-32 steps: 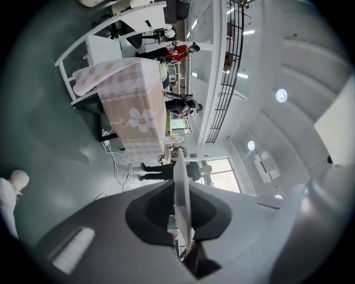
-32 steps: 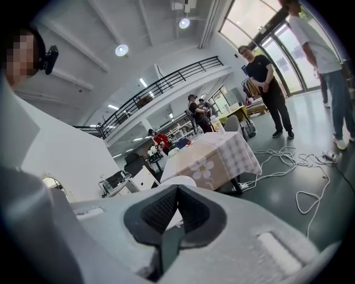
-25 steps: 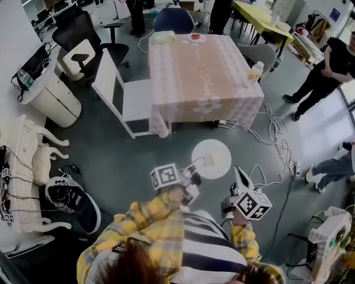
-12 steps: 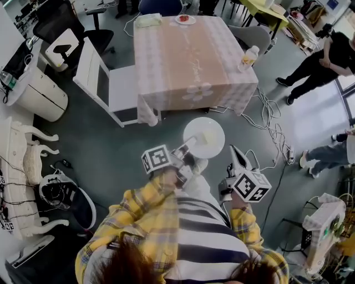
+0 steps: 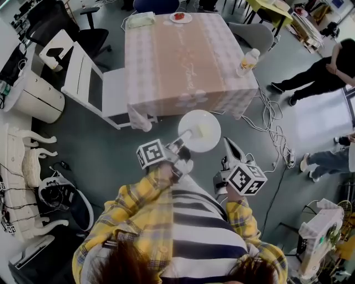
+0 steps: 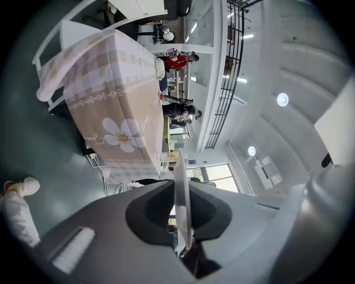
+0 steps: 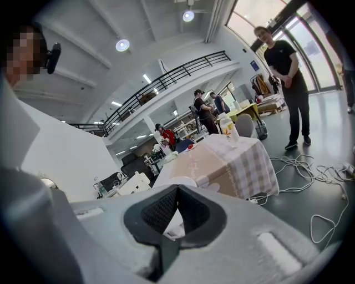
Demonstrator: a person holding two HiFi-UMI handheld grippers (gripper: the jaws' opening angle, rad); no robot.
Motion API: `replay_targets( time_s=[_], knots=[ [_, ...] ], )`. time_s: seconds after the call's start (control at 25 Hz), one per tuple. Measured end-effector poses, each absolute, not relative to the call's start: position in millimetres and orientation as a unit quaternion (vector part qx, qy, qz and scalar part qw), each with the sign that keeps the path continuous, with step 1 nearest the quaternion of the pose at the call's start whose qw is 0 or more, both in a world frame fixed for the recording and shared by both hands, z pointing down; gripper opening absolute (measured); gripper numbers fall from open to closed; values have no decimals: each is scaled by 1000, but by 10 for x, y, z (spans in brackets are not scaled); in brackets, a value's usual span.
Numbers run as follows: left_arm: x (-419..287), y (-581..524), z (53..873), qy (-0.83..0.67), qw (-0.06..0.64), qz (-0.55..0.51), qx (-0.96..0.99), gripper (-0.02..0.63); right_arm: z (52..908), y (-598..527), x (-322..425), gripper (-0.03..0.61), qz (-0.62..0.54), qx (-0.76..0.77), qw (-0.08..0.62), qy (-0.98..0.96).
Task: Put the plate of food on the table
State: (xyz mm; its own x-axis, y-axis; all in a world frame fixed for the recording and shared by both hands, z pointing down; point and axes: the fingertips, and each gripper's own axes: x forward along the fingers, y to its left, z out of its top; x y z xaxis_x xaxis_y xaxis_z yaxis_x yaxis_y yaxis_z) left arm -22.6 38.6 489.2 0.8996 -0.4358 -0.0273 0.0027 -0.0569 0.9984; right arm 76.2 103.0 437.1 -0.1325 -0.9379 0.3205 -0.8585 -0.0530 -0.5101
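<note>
A round white plate (image 5: pixel 199 131) with a pale piece of food on it hangs above the grey floor, just short of the table's near edge. My left gripper (image 5: pixel 184 136) is shut on the plate's near rim. In the left gripper view the plate (image 6: pixel 182 194) runs edge-on between the closed jaws of the left gripper (image 6: pixel 182 224). My right gripper (image 5: pixel 227 146) is to the right of the plate, shut and holding nothing; the right gripper (image 7: pixel 176 191) shows its jaws meeting. The table (image 5: pixel 183 55) with a checked cloth and a flower print stands ahead.
On the table are a bottle (image 5: pixel 248 60) at the right edge, a small plate with red food (image 5: pixel 179 17) and a tissue box (image 5: pixel 140 19) at the far end. A white chair (image 5: pixel 91 89) stands left of it. Cables (image 5: pixel 277 127) lie on the floor at right, near a standing person (image 5: pixel 310 72).
The table has come closer in the head view and the person has stepped toward it. The plate stays in the left gripper, now near the table's front edge.
</note>
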Motion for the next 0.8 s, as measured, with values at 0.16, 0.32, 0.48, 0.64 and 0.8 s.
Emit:
replay_targets(
  time_s=[0.16, 0.32, 0.48, 0.64, 0.8],
  knots=[
    [-20, 84, 4884, -157, 669, -171, 706, 20, 4407, 691, 951, -3, -317, -646, 60, 692],
    [150, -224, 4940, -170, 669, -178, 701, 20, 4436, 373, 1155, -3, -319, -640, 55, 697],
    [297, -511, 4953, -180, 667, -193, 697, 20, 4461, 78, 1324, -3, -318, -632, 48, 705],
    [402, -767, 4953, -193, 662, -205, 695, 20, 4455, -169, 1443, -3, -318, -620, 43, 716],
    [478, -953, 4886, -197, 659, -219, 692, 20, 4443, -362, 1558, -3, -313, -613, 34, 724]
  ],
)
